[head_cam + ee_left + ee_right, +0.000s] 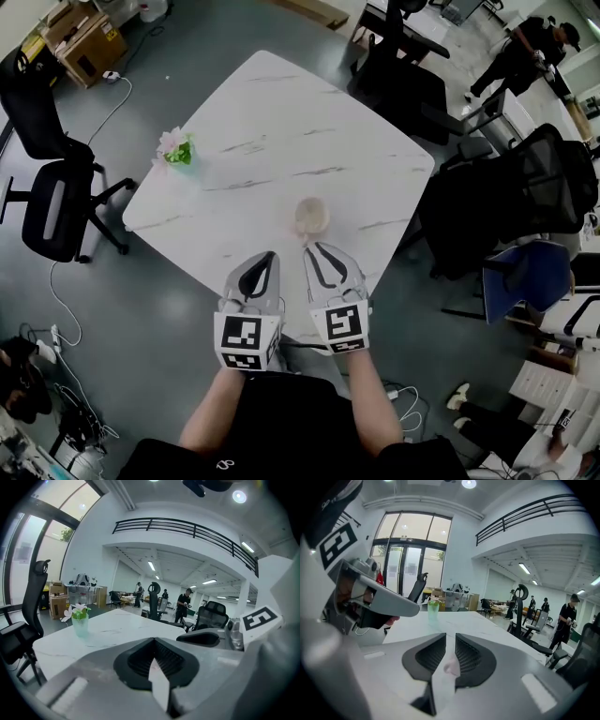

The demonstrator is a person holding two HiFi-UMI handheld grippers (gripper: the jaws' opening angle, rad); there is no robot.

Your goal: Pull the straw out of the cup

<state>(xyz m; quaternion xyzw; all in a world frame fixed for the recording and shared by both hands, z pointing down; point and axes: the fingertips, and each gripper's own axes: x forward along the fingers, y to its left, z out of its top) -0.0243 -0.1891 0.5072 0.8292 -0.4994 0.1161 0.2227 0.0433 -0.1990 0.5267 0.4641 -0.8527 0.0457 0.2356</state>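
Note:
A cream cup [311, 217] stands on the white marble table [281, 122] near its front corner, with a faint pink streak at its left side. My right gripper [313, 247] hangs just short of the cup. In the right gripper view its jaws [450, 641] stand a narrow slit apart. A small pink blob [451, 667] fills that slit; whether it is pinched there or only seen through the slit is unclear. My left gripper [271, 255] hangs beside the right one, over the table's edge. Its tips [154, 641] meet with nothing between them.
A green vase of pale flowers [176, 148] stands at the table's left corner. Black office chairs [52, 192] stand left of the table and more [525, 187] to its right. People stand in the far background [183, 603].

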